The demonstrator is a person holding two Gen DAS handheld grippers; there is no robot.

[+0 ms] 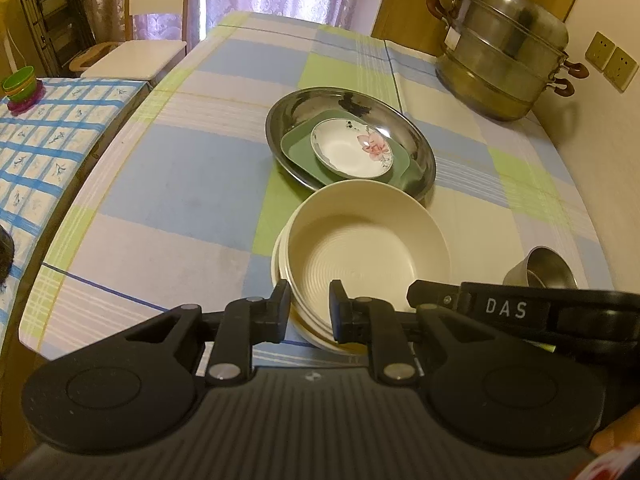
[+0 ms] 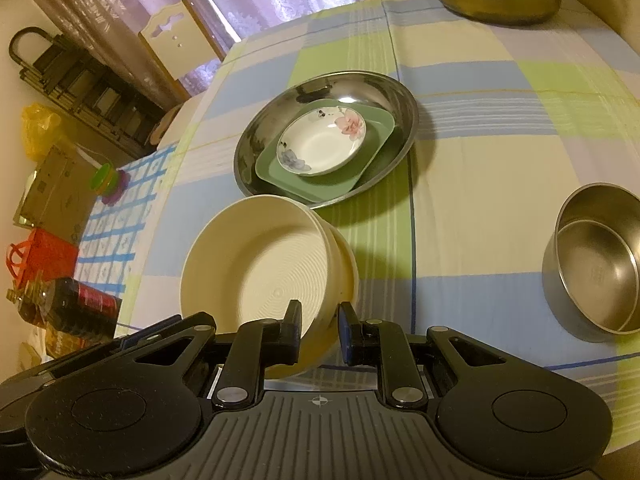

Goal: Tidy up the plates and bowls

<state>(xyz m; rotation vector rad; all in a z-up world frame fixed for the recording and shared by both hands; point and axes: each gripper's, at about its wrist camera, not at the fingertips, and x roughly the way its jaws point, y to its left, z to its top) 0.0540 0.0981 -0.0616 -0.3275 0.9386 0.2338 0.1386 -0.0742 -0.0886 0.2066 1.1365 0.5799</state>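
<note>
Two grippers clamp the near rim of the stacked cream bowls (image 1: 368,256): left gripper (image 1: 310,312) and right gripper (image 2: 320,336). Beyond them sits the steel basin (image 1: 424,152) holding a green plate (image 1: 300,152) and floral dish (image 1: 352,152).

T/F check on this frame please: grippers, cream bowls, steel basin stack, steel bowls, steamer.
1. Both grippers grip the cream bowls' rim. True: left gripper and right gripper each pinch the near rim of the cream bowls.
2. The floral dish sits straight on the steel basin. False: the floral dish lies on a green plate, which lies in the steel basin.
3. The steel bowls are nested. True: one steel bowl sits inside another.
4. The steamer has no lid. False: the steamer has a domed lid.
</note>
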